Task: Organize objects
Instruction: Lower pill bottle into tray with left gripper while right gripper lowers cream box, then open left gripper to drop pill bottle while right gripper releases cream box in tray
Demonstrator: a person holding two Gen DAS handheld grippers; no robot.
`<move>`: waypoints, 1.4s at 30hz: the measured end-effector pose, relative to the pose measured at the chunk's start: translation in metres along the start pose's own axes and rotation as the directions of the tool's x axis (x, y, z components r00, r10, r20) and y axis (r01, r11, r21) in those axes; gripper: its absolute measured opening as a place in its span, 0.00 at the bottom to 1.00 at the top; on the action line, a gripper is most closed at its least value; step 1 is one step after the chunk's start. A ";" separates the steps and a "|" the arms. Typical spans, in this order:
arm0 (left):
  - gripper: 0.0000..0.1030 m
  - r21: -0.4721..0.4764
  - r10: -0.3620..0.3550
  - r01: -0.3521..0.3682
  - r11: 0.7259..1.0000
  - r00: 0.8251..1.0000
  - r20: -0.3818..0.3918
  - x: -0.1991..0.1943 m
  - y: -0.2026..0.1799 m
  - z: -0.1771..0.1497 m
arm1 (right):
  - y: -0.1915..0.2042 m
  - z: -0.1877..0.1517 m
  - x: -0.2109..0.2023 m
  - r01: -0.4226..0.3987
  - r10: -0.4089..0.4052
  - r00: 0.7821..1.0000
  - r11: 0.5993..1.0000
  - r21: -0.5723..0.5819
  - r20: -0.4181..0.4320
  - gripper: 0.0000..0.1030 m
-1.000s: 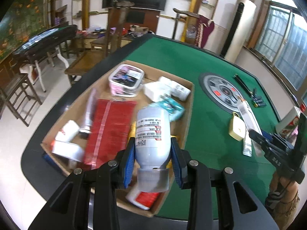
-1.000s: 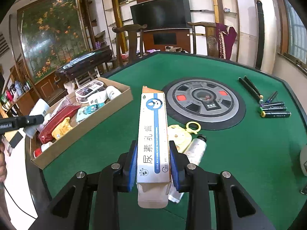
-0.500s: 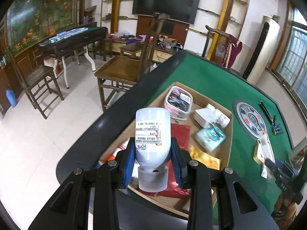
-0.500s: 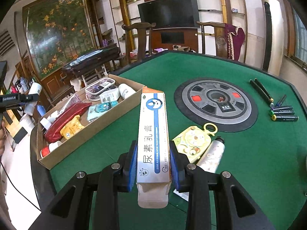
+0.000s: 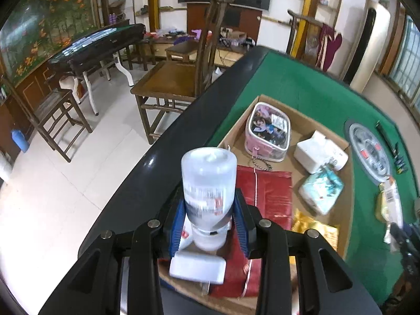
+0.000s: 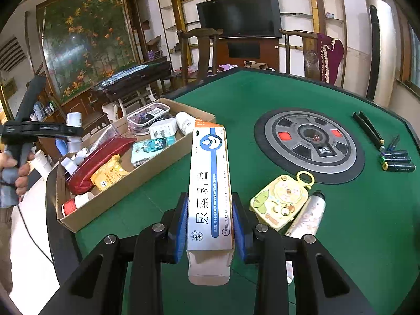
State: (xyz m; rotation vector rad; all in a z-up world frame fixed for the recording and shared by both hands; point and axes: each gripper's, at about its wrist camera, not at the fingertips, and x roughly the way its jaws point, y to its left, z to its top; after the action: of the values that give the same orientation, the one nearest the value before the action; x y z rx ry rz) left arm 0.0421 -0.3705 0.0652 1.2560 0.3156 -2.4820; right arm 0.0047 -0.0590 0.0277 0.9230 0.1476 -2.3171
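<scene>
a: start at the left. what's the left gripper [image 5: 209, 219] doing?

b: its blue pads are pressed on a white plastic bottle [image 5: 208, 187], cap end toward the camera. it hangs over the near left corner of the cardboard box [image 5: 347, 202], by the table's dark rim. in the right wrist view the same gripper shows at the far left edge with a hand [image 6: 15, 168] round its handle.

a: and inside the box?

b: from left to right — a small white block [image 5: 197, 267] right under the bottle, a red pouch [image 5: 265, 207] lying flat, a yellow packet [image 5: 313, 228] at its right edge, a pale blue pack [image 5: 321, 189] beyond that. farther back, a pink clear-topped case [image 5: 267, 132] and a white box [image 5: 312, 151] beside it.

a: where does the box sit?

b: on the green table [image 6: 262, 99], along its left edge. the round grey centre panel [image 6: 309, 144] is well to the right of it.

a: the right gripper [image 6: 210, 224]?

b: clamped narrow on a long white carton with a blue stripe [image 6: 211, 183], held above the felt, pointing away from the camera, just right of the box.

a: anything still loose on the table?

b: yes — a yellow card-shaped toy [image 6: 282, 200] touching a silver tube [image 6: 308, 216], both just right of the carton. at the far right, two black pens [image 6: 368, 128] and a few markers [image 6: 396, 160].
</scene>
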 end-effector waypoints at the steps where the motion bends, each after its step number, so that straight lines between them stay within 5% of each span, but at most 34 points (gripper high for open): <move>1: 0.33 0.014 0.002 -0.002 1.000 1.000 -0.001 0.004 -0.002 0.001 | 0.000 0.000 0.001 0.001 -0.001 1.000 1.000 0.000 -0.001 0.32; 13: 0.33 0.050 0.011 -0.009 0.999 0.999 -0.036 0.029 -0.008 -0.002 | 0.010 0.006 0.008 -0.013 0.013 1.000 1.000 -0.006 -0.009 0.32; 29: 0.33 0.080 -0.030 0.033 0.996 0.999 -0.032 0.035 -0.021 -0.010 | 0.087 0.070 0.082 -0.253 0.261 0.962 0.963 0.095 -0.080 0.32; 42: 0.38 0.068 -0.033 0.034 0.997 0.999 -0.019 0.026 -0.010 -0.011 | 0.094 0.084 0.125 -0.215 0.236 0.967 0.957 0.196 -0.090 0.34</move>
State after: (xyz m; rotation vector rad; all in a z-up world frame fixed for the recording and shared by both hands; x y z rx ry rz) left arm 0.0321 -0.3631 0.0379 1.3106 0.2609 -2.5310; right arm -0.0572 -0.2255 0.0202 1.1036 -0.1244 -2.0921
